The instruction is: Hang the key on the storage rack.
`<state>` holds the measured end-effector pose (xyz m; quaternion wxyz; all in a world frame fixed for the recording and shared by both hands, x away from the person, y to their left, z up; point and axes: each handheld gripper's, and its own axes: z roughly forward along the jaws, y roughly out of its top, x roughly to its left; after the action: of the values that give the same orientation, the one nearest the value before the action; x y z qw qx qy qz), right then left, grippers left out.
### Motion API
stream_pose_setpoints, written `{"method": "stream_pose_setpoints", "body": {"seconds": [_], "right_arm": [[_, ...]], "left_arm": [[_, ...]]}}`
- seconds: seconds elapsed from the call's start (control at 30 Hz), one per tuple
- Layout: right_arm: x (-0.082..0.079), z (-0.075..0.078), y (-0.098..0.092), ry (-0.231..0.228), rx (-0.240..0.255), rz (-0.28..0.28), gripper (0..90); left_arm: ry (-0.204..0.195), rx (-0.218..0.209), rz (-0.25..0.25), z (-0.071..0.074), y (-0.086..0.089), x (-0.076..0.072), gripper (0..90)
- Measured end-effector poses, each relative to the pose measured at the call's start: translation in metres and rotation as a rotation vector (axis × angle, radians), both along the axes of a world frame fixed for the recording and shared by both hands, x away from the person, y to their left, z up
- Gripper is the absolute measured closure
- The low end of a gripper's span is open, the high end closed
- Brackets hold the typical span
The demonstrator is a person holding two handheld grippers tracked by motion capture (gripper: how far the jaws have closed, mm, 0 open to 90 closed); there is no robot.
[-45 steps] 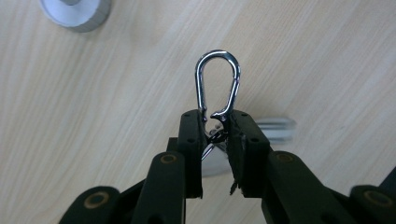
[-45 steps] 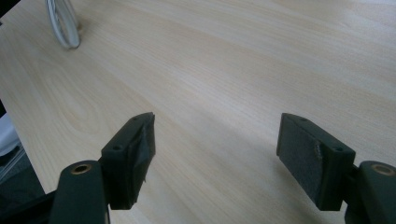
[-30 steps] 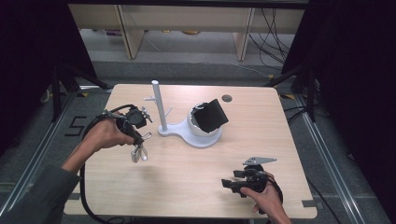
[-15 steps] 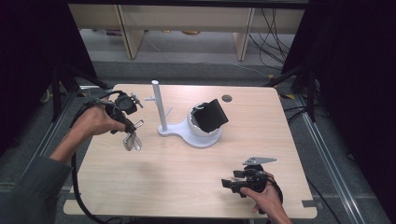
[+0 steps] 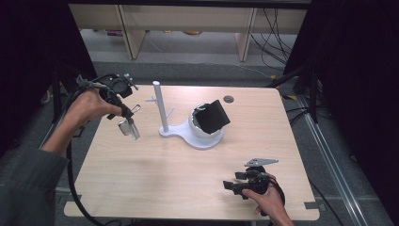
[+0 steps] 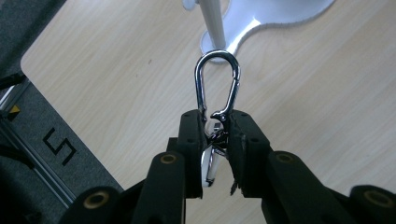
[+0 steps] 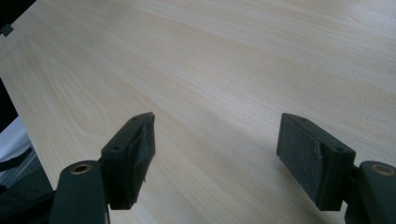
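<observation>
My left hand-held gripper (image 6: 215,140) pinches the carabiner (image 6: 217,84) at its lower end, long axis running upward in the frame, rounded loop pointing at the white stand (image 6: 261,18).

The left hand-held gripper (image 5: 123,110) hangs raised with jaws clamped; the right hand-held gripper (image 5: 231,186) rests low, jaws wide apart.
</observation>
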<state>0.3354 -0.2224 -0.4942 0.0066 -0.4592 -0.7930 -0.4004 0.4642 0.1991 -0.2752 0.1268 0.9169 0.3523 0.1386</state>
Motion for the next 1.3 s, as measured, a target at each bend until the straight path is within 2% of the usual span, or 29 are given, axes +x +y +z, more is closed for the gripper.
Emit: {"method": "stream_pose_setpoints", "body": {"seconds": [0.03,0.1,0.17,0.2,0.27,0.37,0.4,0.47,0.57,0.6,0.67,0.77,0.83,0.87,0.93,0.97,1.03,1.13,1.3], "right_arm": [[0.001,-0.001,0.000,-0.006,0.008,0.010,28.9],[0.002,-0.001,-0.002,-0.028,-0.017,0.013,28.9],[0.003,-0.001,-0.002,-0.022,-0.005,0.029,28.9],[0.000,0.000,0.000,-0.005,-0.009,-0.003,28.9],[0.001,-0.001,-0.001,-0.033,-0.019,0.010,28.9],[0.002,-0.001,-0.001,-0.030,-0.004,0.020,28.9],[0.002,-0.001,-0.001,-0.031,-0.017,0.011,28.9],[0.002,-0.001,-0.001,-0.029,-0.012,0.018,28.9],[0.003,-0.003,-0.001,-0.029,-0.011,0.022,28.9],[0.000,-0.001,0.001,0.000,-0.001,0.009,28.9],[0.001,-0.002,0.000,-0.017,-0.002,0.019,28.8],[0.000,-0.001,0.000,-0.009,-0.011,0.014,28.9],[0.000,-0.001,0.001,-0.011,-0.001,0.016,28.9],[0.001,-0.001,0.001,-0.012,-0.001,0.019,28.9],[0.000,-0.001,0.001,-0.011,0.000,0.018,28.9],[0.000,0.000,0.000,-0.013,-0.013,0.015,28.9],[0.001,-0.001,0.000,-0.013,-0.003,0.022,28.9],[0.001,-0.001,0.000,-0.018,-0.001,0.019,28.9],[0.001,-0.001,0.000,-0.018,0.000,0.023,28.8]], "left_arm": [[-0.002,-0.004,0.008,0.001,0.000,0.001,75.0],[-0.005,-0.003,0.004,0.003,0.000,0.005,75.0],[-0.008,-0.010,0.018,0.004,-0.001,0.008,75.0],[-0.011,-0.018,0.027,0.004,-0.002,0.010,75.0],[-0.012,-0.018,0.034,0.004,-0.003,0.013,75.0],[-0.008,-0.025,0.049,0.002,-0.005,0.017,75.0],[-0.010,-0.016,0.035,0.003,-0.004,0.020,75.0],[-0.011,-0.036,0.052,0.001,-0.006,0.021,75.0],[-0.008,-0.027,0.031,0.000,-0.010,0.022,75.0],[-0.007,-0.027,0.041,0.000,-0.012,0.023,75.0],[-0.008,-0.025,0.032,0.000,-0.014,0.025,75.0],[-0.006,-0.028,0.043,-0.002,-0.018,0.027,75.0],[-0.004,-0.020,0.036,-0.003,-0.019,0.031,75.0],[-0.003,-0.029,0.047,-0.004,-0.019,0.031,75.0],[-0.008,-0.013,0.045,-0.005,-0.020,0.034,75.0],[-0.003,-0.017,0.045,-0.006,-0.020,0.035,75.0],[0.001,-0.032,0.050,-0.007,-0.022,0.035,75.0],[0.003,-0.018,0.045,-0.008,-0.023,0.037,75.0],[0.009,-0.029,0.059,-0.011,-0.024,0.039,75.0]]}}
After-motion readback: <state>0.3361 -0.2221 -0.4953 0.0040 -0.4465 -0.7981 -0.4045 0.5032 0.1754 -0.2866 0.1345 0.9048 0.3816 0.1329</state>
